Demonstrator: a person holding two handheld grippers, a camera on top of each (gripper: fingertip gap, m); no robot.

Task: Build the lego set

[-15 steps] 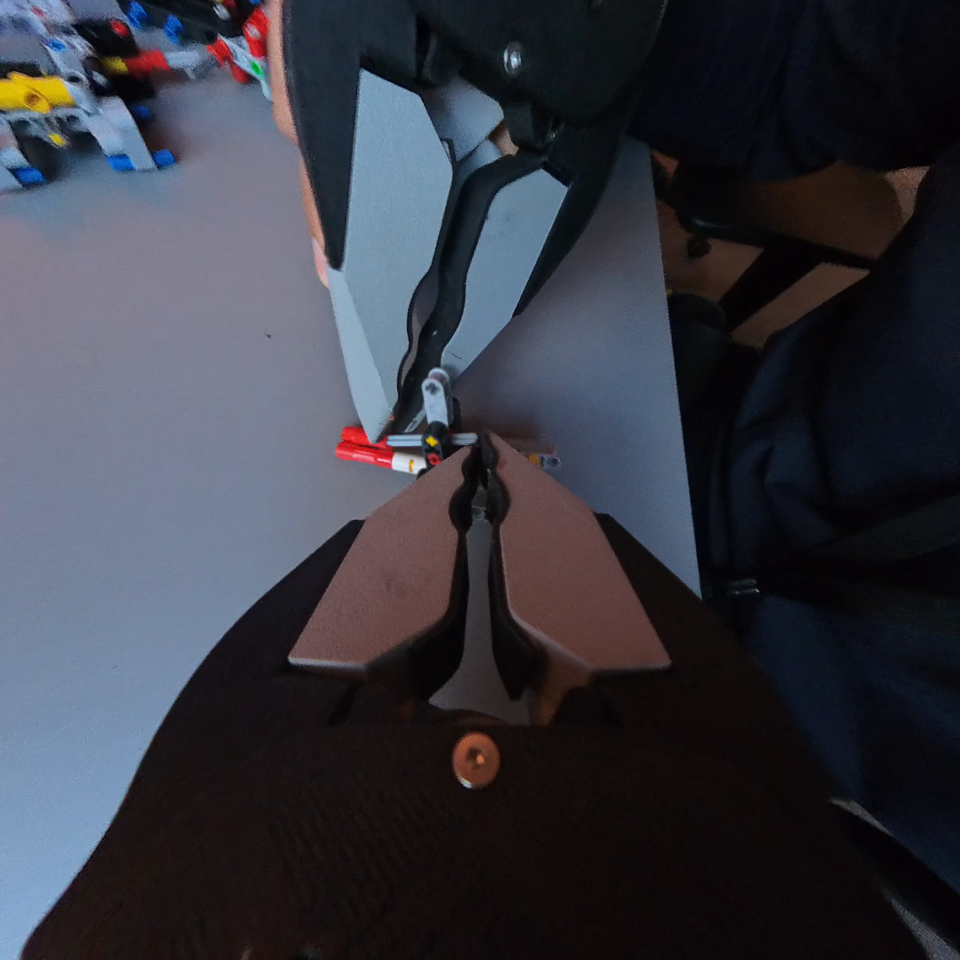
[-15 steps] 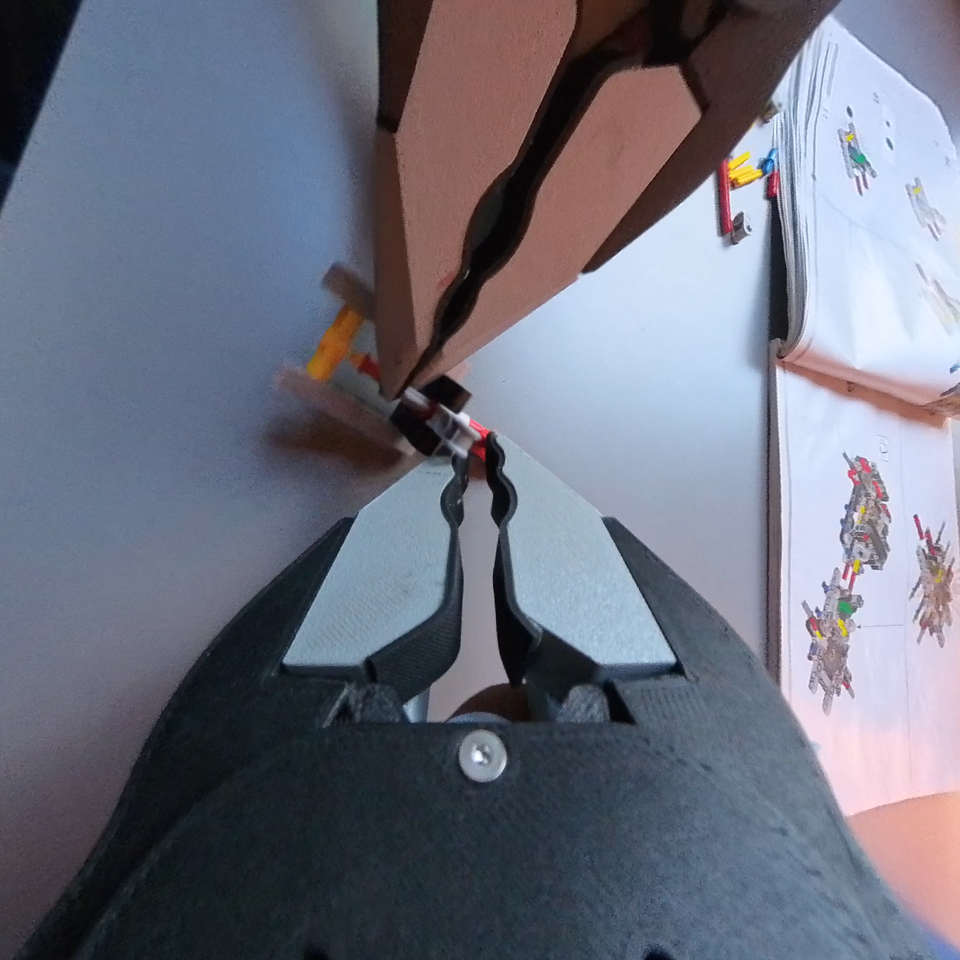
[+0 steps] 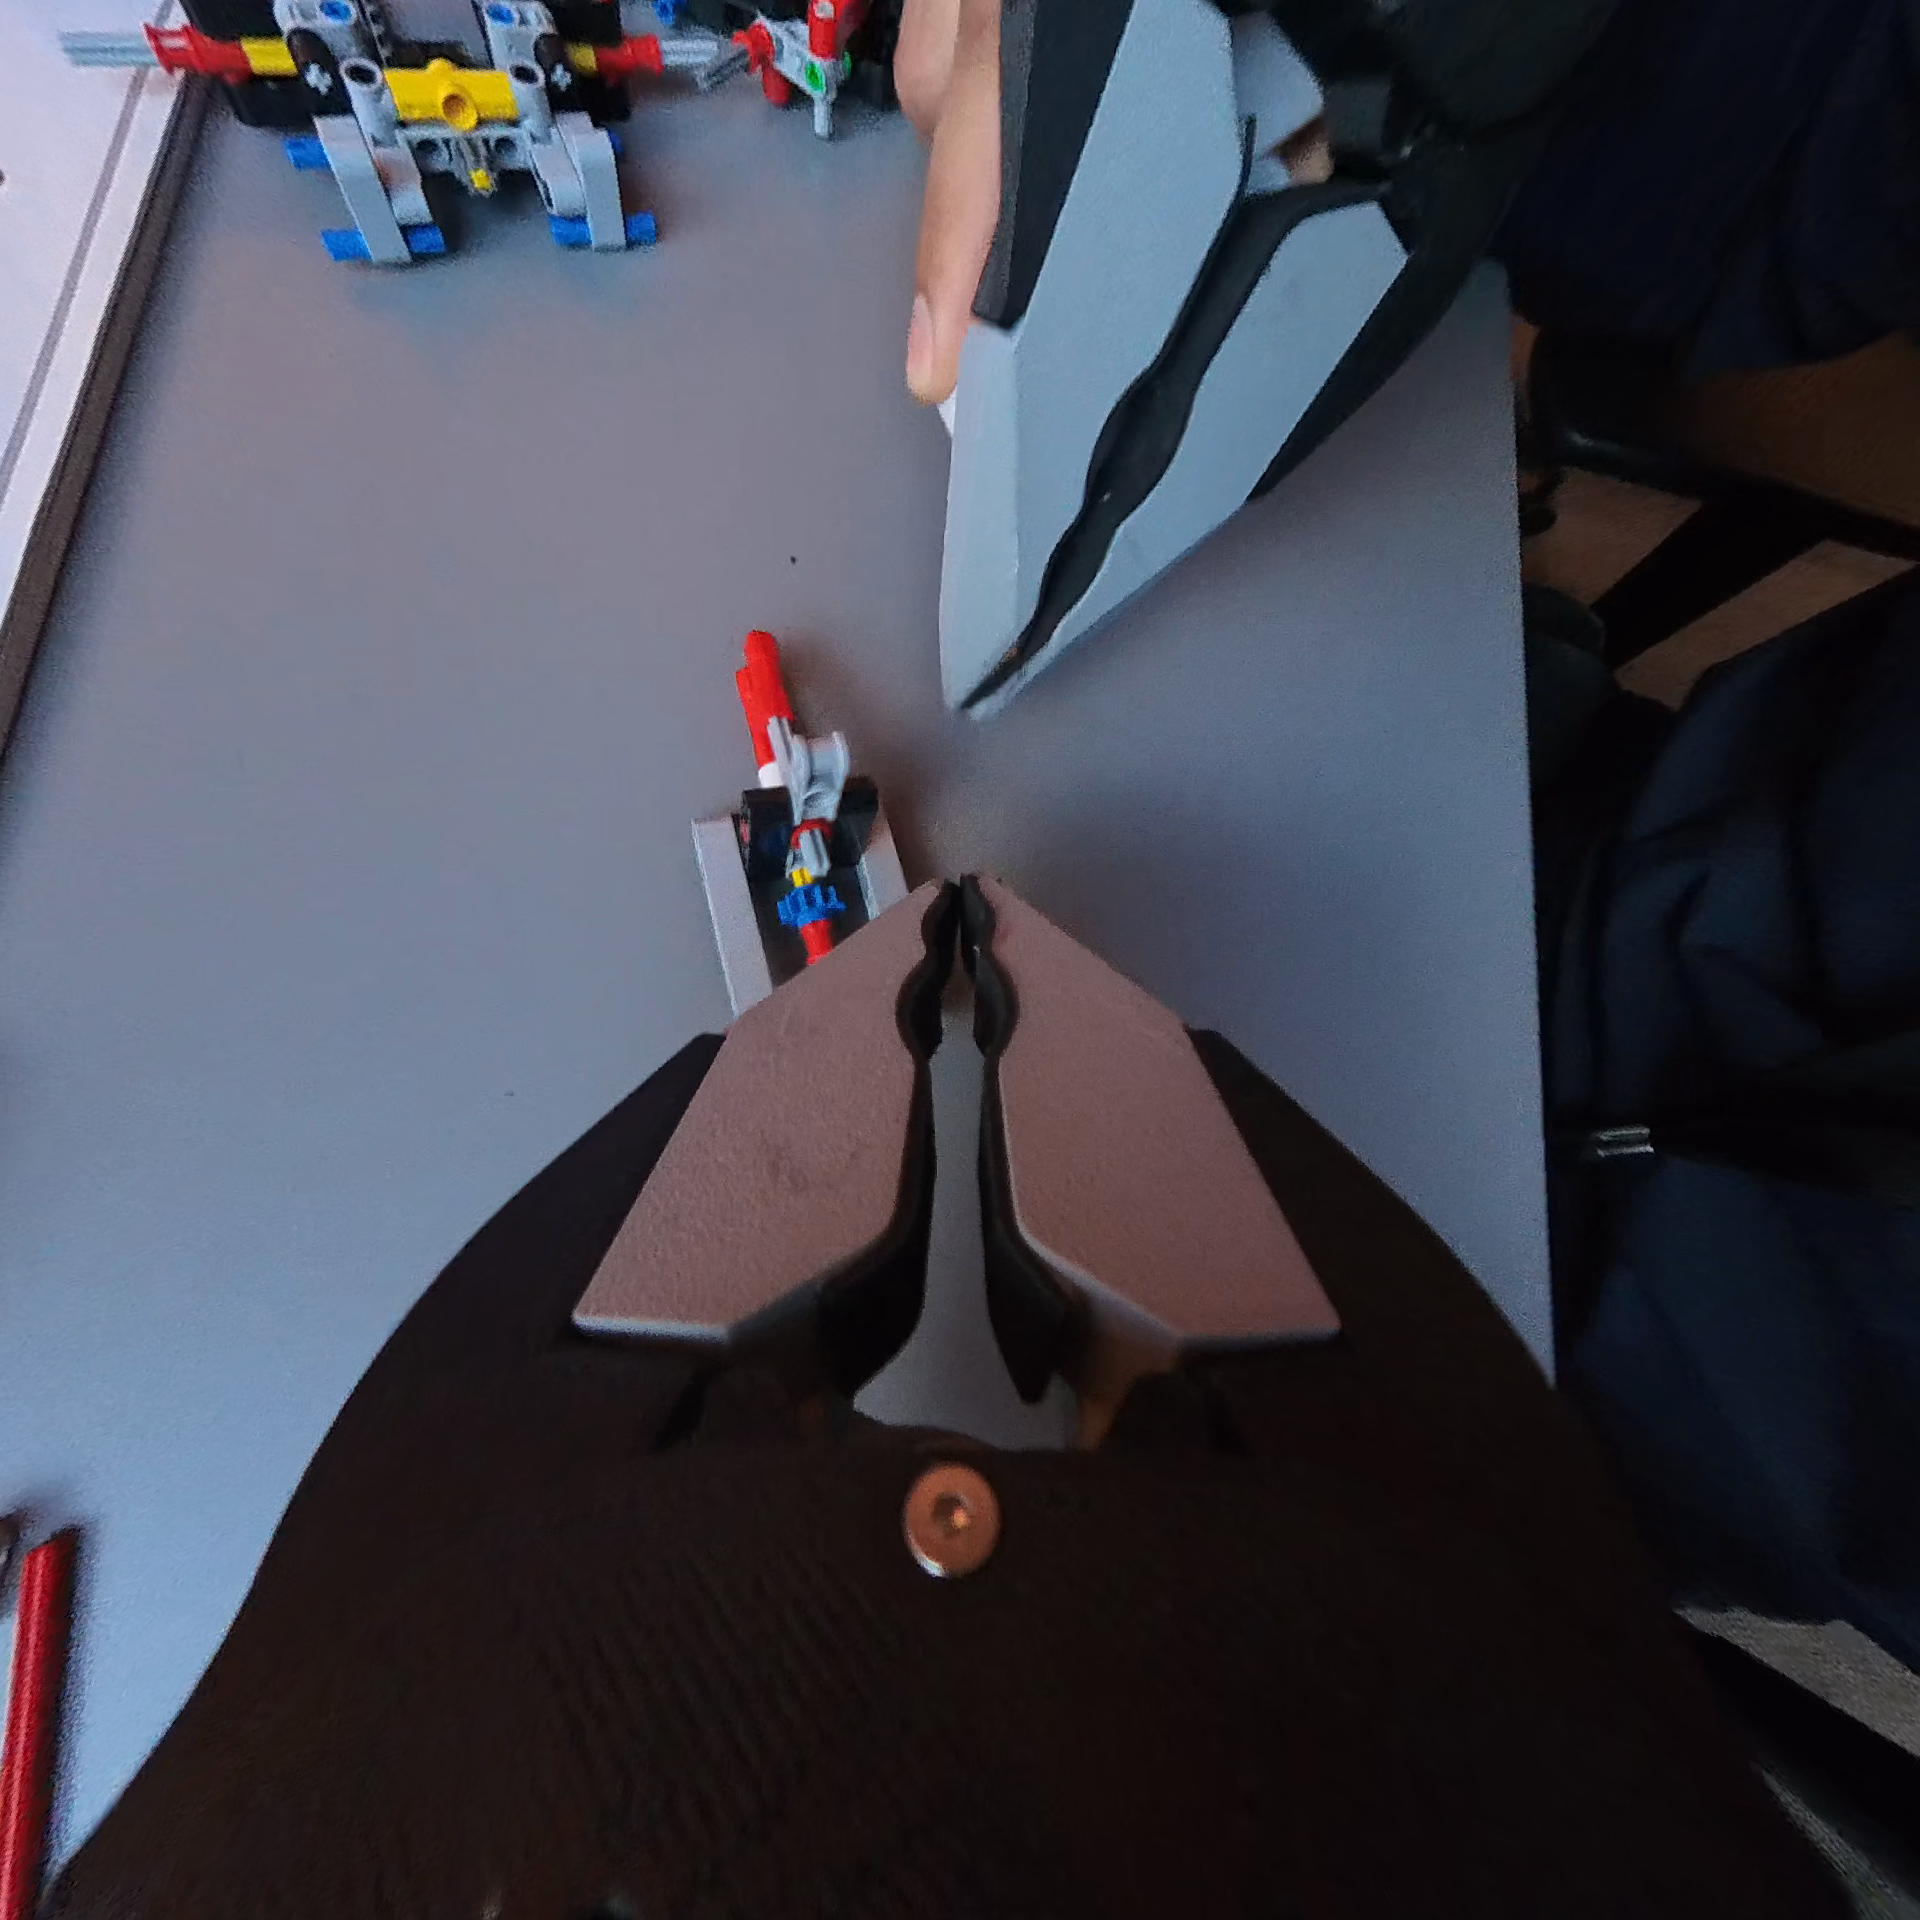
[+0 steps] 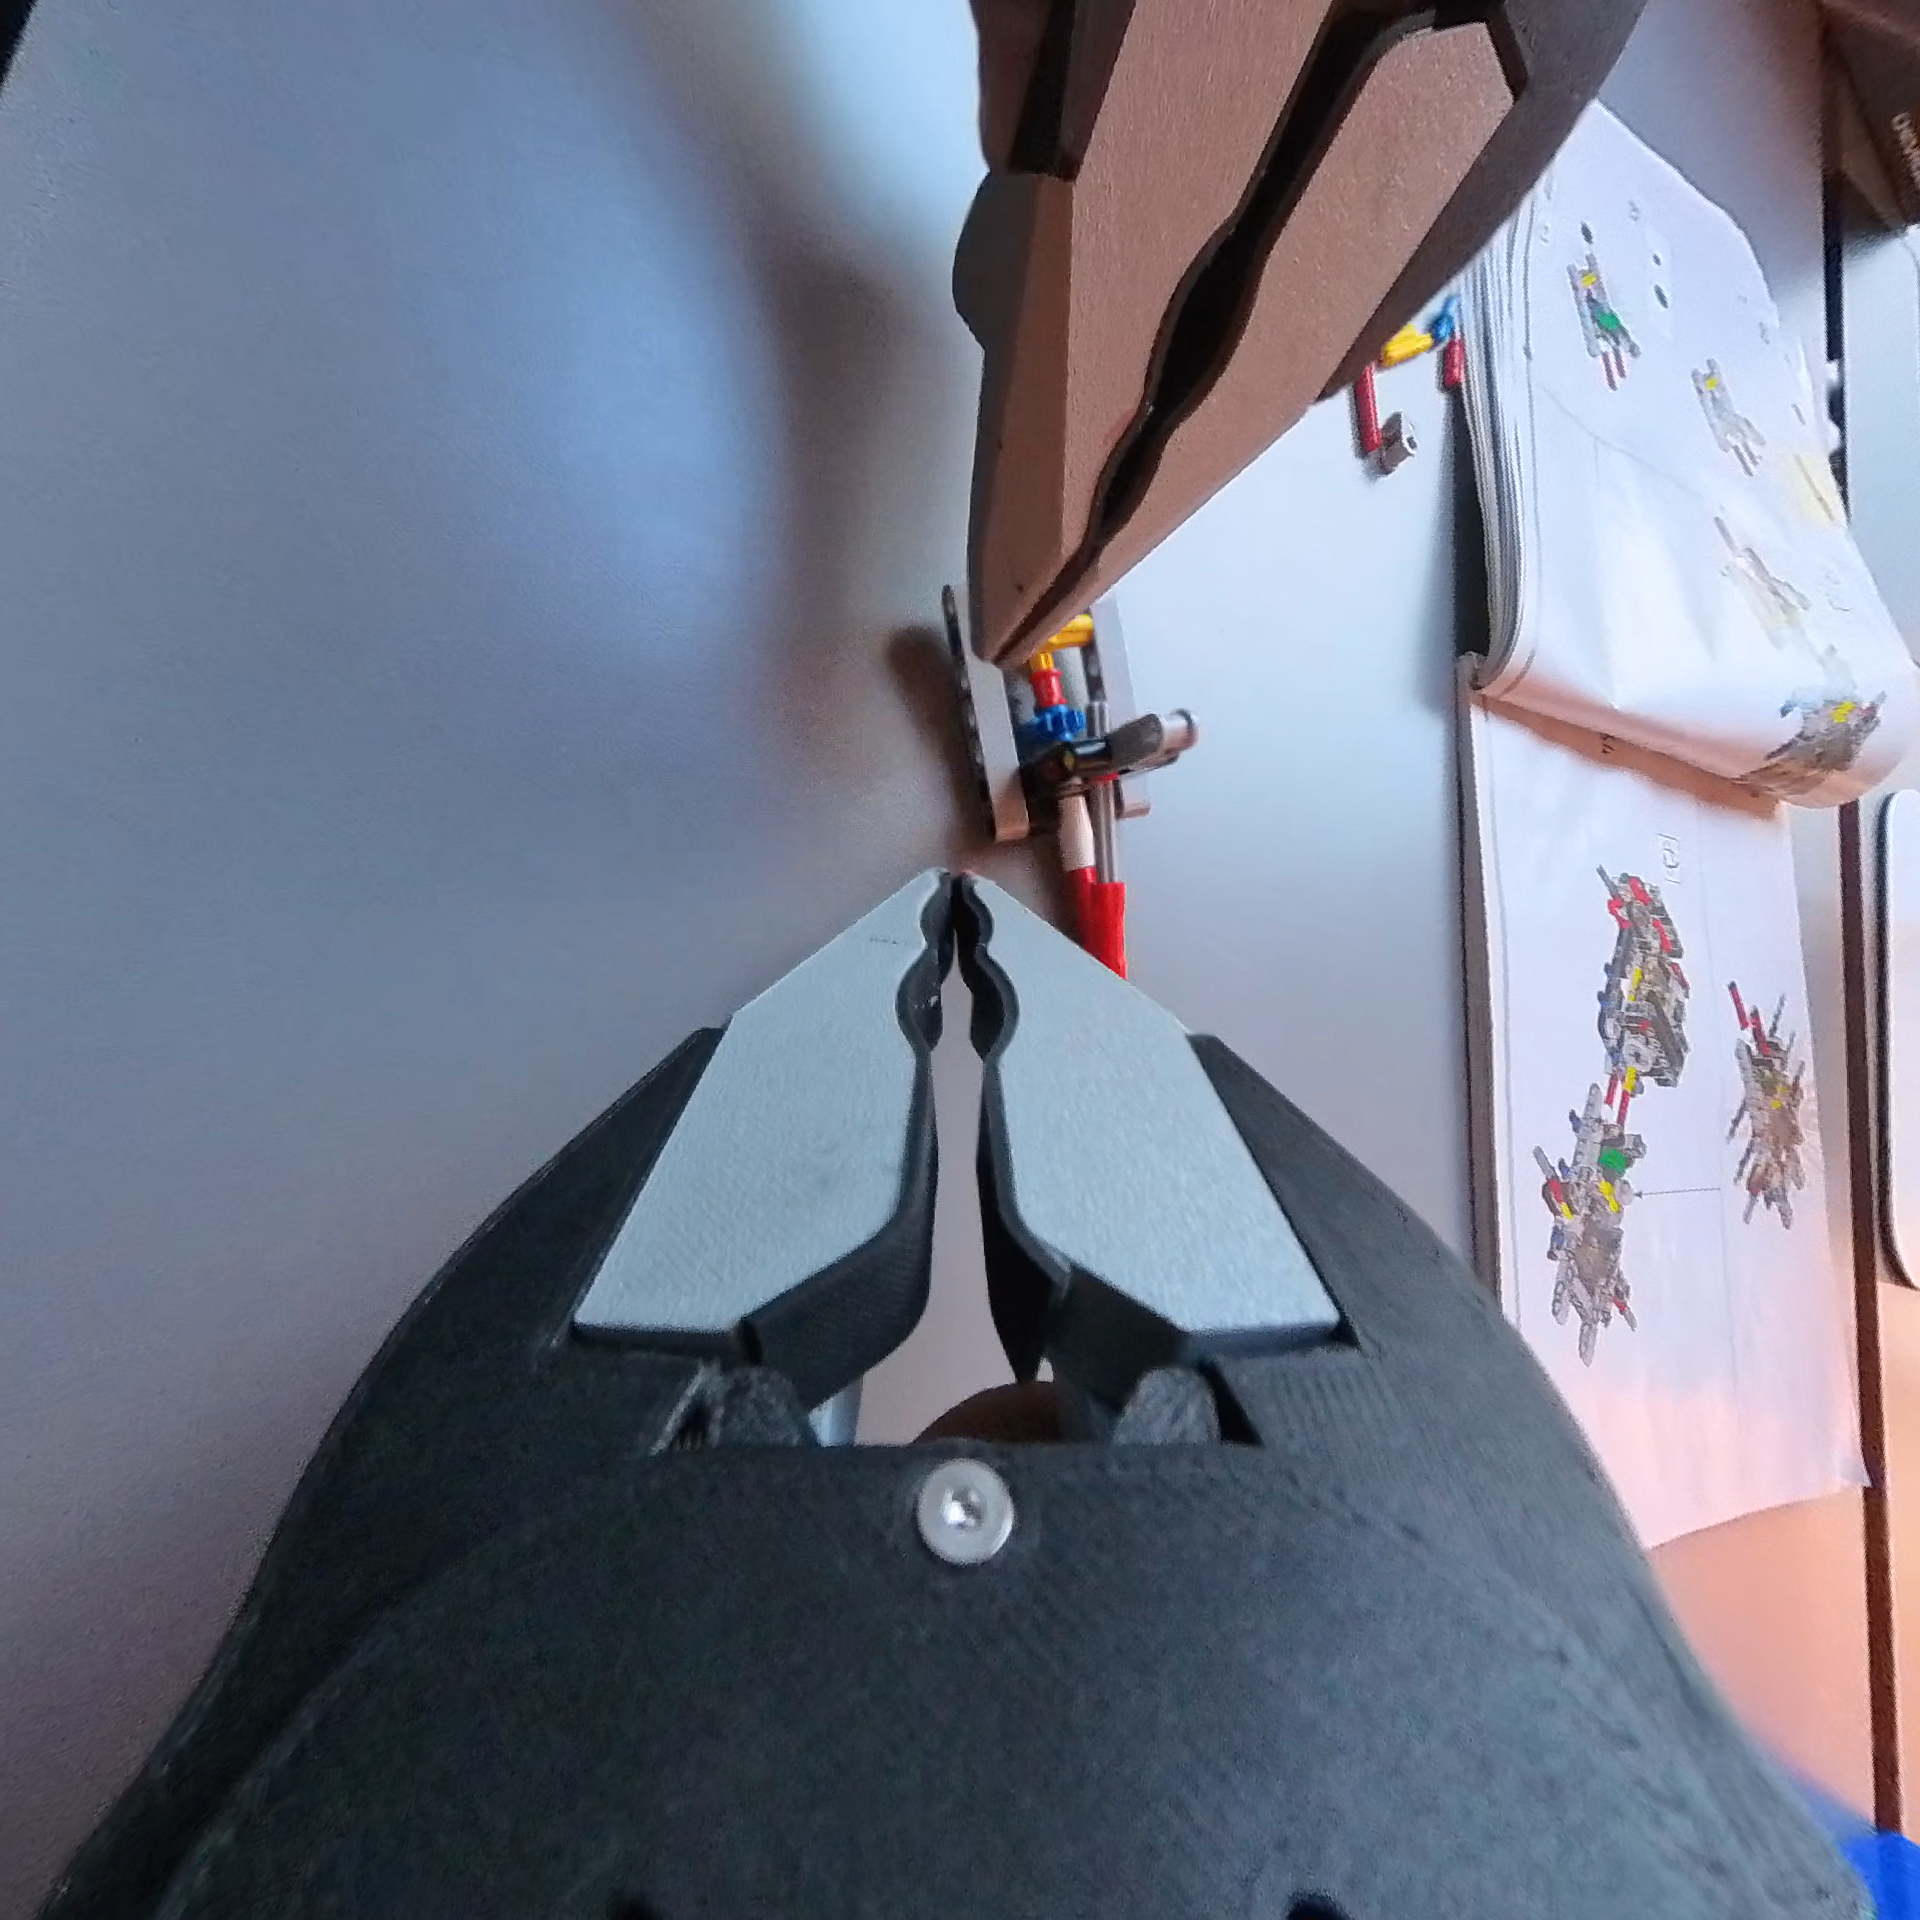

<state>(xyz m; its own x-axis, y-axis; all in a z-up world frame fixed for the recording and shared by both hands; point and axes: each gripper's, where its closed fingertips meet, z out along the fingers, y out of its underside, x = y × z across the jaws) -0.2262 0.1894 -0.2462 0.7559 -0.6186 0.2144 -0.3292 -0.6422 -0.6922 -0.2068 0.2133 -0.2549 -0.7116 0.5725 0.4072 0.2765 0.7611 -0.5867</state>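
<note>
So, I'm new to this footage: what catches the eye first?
Two shut grippers, brown left gripper and grey right gripper, point at a small toy-brick assembly lying on the grey table between them. A bigger brick model stands at the far edge, open instruction booklet beside.

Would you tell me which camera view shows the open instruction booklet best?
The right wrist view: the instruction booklet lies open along its right side, with its printed build diagrams visible. The left wrist view shows at most a pale strip at its upper left edge, too little to identify.
</note>
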